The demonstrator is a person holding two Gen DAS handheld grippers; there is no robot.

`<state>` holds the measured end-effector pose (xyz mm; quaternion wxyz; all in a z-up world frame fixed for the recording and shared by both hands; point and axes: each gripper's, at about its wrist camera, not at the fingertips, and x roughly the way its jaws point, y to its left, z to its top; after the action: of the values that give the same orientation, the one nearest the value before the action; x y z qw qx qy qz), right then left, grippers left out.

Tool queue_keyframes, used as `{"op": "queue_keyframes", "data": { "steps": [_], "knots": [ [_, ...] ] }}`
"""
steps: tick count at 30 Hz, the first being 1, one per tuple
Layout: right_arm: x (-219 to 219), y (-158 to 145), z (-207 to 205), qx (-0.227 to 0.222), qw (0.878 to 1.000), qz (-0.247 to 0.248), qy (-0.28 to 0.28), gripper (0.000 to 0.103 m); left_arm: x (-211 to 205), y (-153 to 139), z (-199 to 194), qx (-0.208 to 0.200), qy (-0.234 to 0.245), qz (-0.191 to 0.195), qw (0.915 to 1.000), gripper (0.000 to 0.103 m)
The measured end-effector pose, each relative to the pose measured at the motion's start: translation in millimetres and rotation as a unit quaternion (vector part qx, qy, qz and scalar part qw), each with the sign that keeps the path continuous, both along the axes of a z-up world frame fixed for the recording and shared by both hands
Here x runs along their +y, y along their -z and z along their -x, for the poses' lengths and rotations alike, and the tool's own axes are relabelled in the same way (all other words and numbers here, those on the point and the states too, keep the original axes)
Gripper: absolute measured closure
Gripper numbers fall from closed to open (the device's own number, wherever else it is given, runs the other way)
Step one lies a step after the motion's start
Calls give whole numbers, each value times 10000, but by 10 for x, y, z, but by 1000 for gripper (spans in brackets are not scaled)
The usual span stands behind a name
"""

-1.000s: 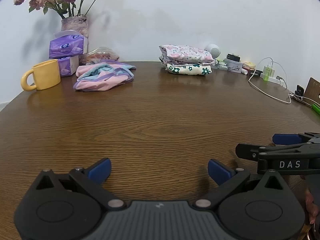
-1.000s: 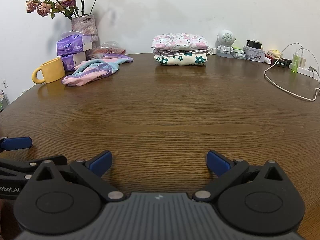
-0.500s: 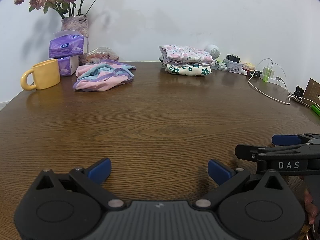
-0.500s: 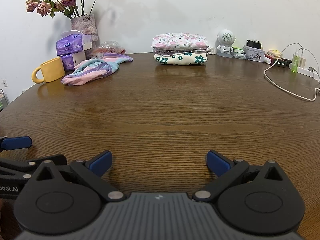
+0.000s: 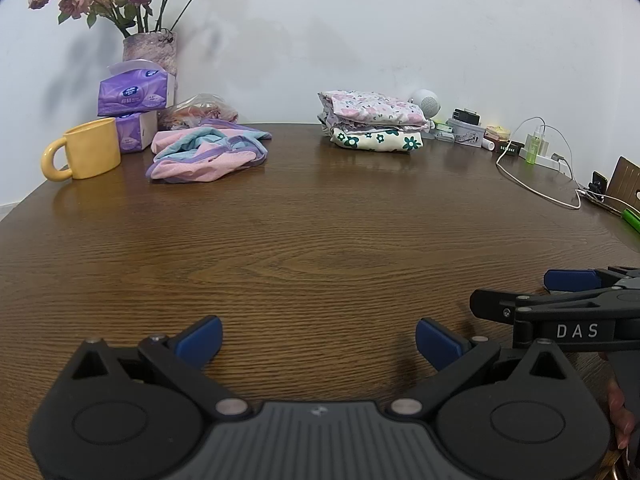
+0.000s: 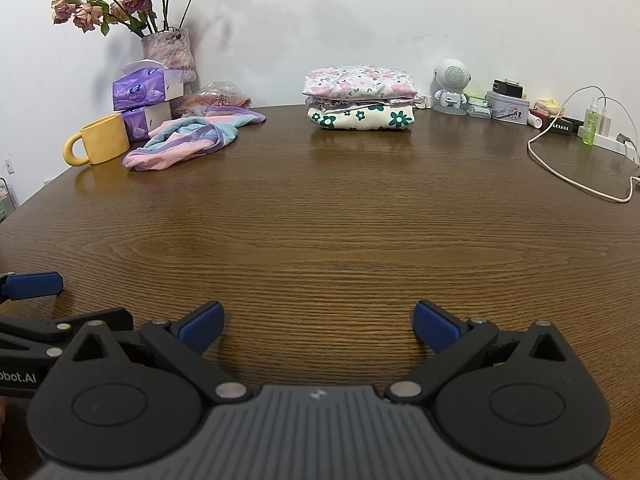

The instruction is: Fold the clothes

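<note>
White wall backs a dark wooden table [image 6: 320, 240] whose grain fills both wrist views. Low over the near edge, the left gripper [image 5: 318, 344] has its blue-padded fingers [image 5: 200, 340] spread wide, nothing between them, only bare wood. The right gripper [image 6: 316, 326] sits beside it, also near the front edge, its fingers [image 6: 434, 326] equally spread and holding nothing. Each gripper shows at the margin of the other's view, and part of a hand [image 5: 620, 416] appears at the lower right of the left wrist view.

Well beyond the fingers, toward the far left corner, a crumpled garment [image 5: 208, 154] in pink, light blue and purple lies loose and unfolded on the wood. Just left of it stands a yellow mug [image 6: 100, 144], with two purple tissue packs [image 6: 148, 98] stacked behind and a vase of dried roses [image 6: 170, 50] against the wall. A clear plastic bag [image 6: 218, 100] lies behind the garment.

At the middle of the far edge rests a neat stack of folded clothes [image 6: 360, 98], floral prints on top of a cream piece with green flowers. Right of the stack stands a small white robot-shaped speaker [image 6: 450, 86], then small boxes [image 6: 508, 106], a green spray bottle [image 6: 590, 122], and a white cable [image 6: 576, 184] looping toward the far right corner.
</note>
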<state>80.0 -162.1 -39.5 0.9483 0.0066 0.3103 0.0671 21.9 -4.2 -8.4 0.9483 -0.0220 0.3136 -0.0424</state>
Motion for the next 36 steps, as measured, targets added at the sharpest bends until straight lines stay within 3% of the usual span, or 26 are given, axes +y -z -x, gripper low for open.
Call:
{"op": "queue_keyframes", "data": {
  "steps": [36],
  "knots": [
    [-2, 9, -5, 18, 10000, -5, 7, 0, -2, -7, 0, 19, 39, 24, 10000, 0]
  ]
}}
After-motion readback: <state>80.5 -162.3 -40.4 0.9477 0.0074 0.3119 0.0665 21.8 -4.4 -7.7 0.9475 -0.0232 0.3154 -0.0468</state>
